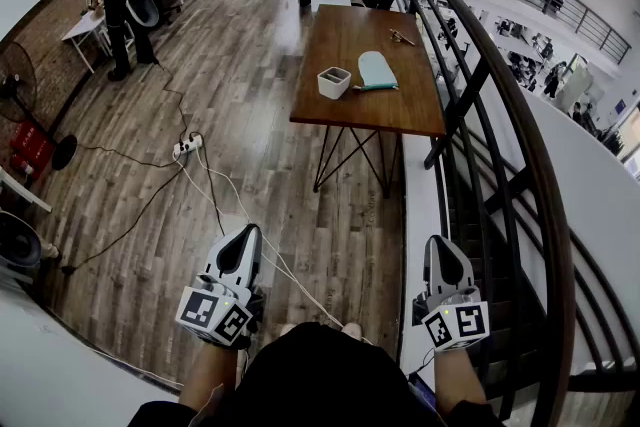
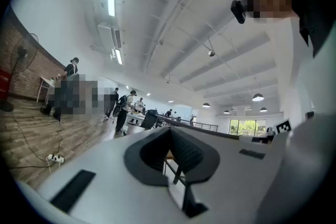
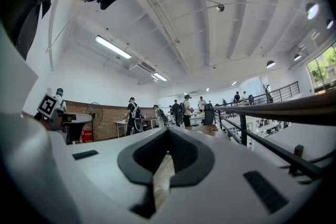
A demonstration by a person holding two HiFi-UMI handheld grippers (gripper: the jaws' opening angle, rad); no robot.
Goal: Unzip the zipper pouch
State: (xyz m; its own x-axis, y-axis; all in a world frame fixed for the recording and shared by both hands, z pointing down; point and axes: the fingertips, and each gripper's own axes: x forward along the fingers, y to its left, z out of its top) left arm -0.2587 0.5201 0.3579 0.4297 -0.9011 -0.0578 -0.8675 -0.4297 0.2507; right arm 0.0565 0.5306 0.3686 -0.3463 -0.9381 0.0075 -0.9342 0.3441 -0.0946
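Note:
A light blue zipper pouch [image 1: 377, 69] lies on a brown wooden table [image 1: 350, 30] several steps ahead of me in the head view. Both grippers hang low, close to my body and far from the table. My left gripper [image 1: 243, 237] points forward over the wooden floor, jaws shut with nothing between them. My right gripper [image 1: 437, 245] is held beside the railing, also shut and empty. In the left gripper view the closed left gripper [image 2: 170, 134] aims up toward the ceiling; in the right gripper view the right gripper [image 3: 168, 136] does the same.
A white square container [image 1: 334, 82] stands left of the pouch, and a small object [image 1: 402, 37] lies farther back on the table. A black railing [image 1: 500, 95] with stairs runs along the right. A power strip [image 1: 187, 146] with cables lies on the floor. People stand at the back.

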